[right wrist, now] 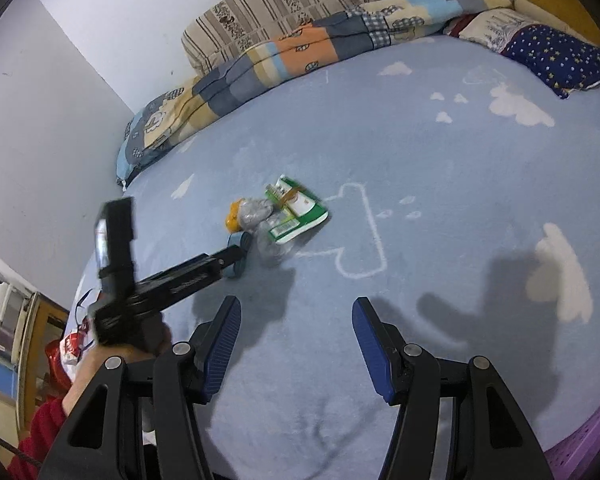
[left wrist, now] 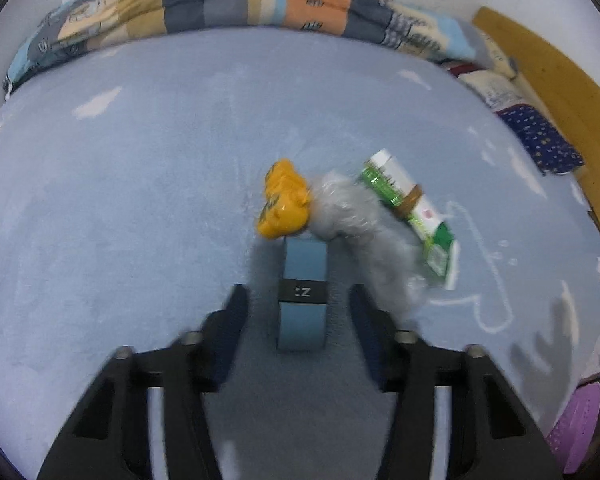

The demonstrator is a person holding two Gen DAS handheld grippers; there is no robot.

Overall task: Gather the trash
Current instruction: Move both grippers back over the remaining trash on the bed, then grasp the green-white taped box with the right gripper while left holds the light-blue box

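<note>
A small heap of trash lies mid-bed on the light blue sheet (left wrist: pixel 140 200): a crumpled yellow wrapper (left wrist: pixel 284 204), a clear plastic bag (left wrist: pixel 348 212) and a green-and-white carton (left wrist: pixel 414 208). A blue box with a black band (left wrist: pixel 303 320) lies just in front of the wrapper. My left gripper (left wrist: pixel 299 290) straddles this box with a gap on each side, so it is open. In the right wrist view the same heap (right wrist: pixel 288 216) lies ahead, with the left gripper (right wrist: pixel 236 256) reaching into it. My right gripper (right wrist: pixel 297 302) hovers open over bare sheet with nothing between its fingers.
A folded patchwork quilt (right wrist: pixel 260 64) and a striped cushion (right wrist: pixel 276 4) line the far side by the wall. Pillows (right wrist: pixel 556 56) lie against the wooden headboard (left wrist: pixel 548 80). A red bag (right wrist: pixel 66 352) sits beside the bed. A hand and red sleeve (right wrist: pixel 48 416) hold the left gripper.
</note>
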